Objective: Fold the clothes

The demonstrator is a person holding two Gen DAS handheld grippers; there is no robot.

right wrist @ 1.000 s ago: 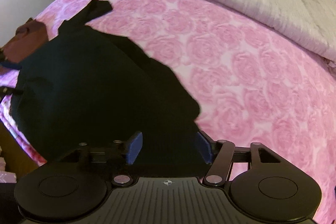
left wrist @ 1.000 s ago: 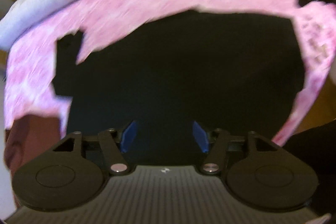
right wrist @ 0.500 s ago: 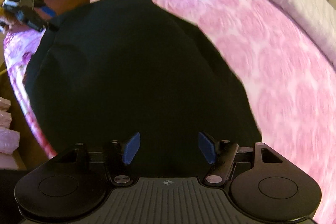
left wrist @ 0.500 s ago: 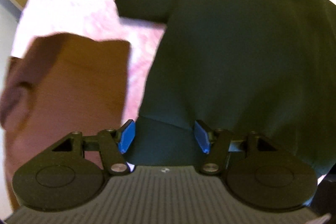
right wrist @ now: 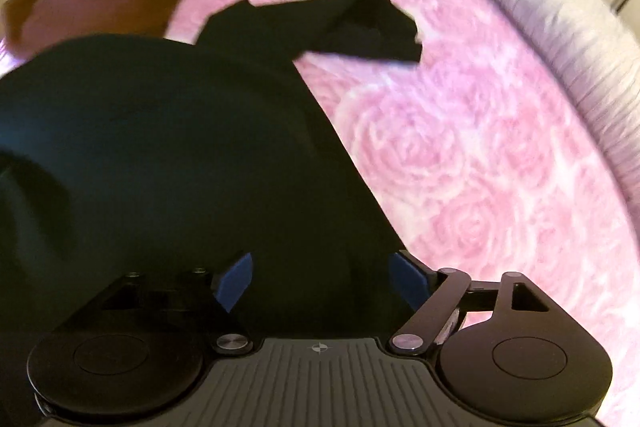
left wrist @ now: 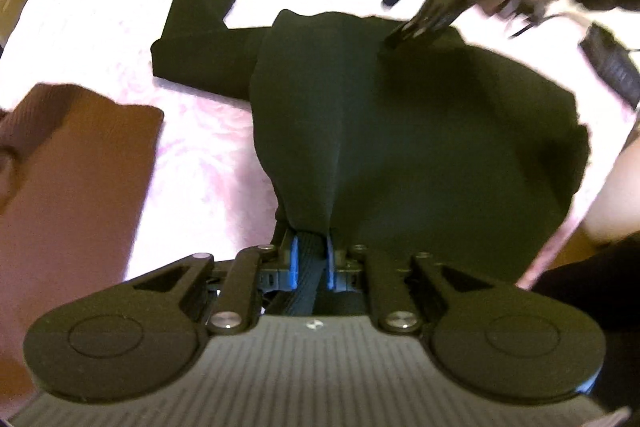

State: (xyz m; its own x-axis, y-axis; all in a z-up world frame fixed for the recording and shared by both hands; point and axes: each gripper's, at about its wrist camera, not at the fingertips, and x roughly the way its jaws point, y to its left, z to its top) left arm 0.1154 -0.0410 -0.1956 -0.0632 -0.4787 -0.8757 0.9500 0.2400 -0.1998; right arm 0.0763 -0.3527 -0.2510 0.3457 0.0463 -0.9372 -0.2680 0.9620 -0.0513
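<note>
In my left camera, my left gripper (left wrist: 311, 261) has just been closing its jaws, and now they pinch the near edge of the black top (left wrist: 400, 131). The top lies spread on the pink bed (left wrist: 100, 27). My right gripper (left wrist: 416, 23) comes down on the far part of the cloth. A brown garment (left wrist: 72, 179) lies just beside the top.

In my right camera, my right gripper (right wrist: 320, 277) has just been opening its jaws. They stand wide, with black cloth between them but not squeezed. I should take one layer only, then lift both sides evenly. I see no boxes or baskets.
</note>
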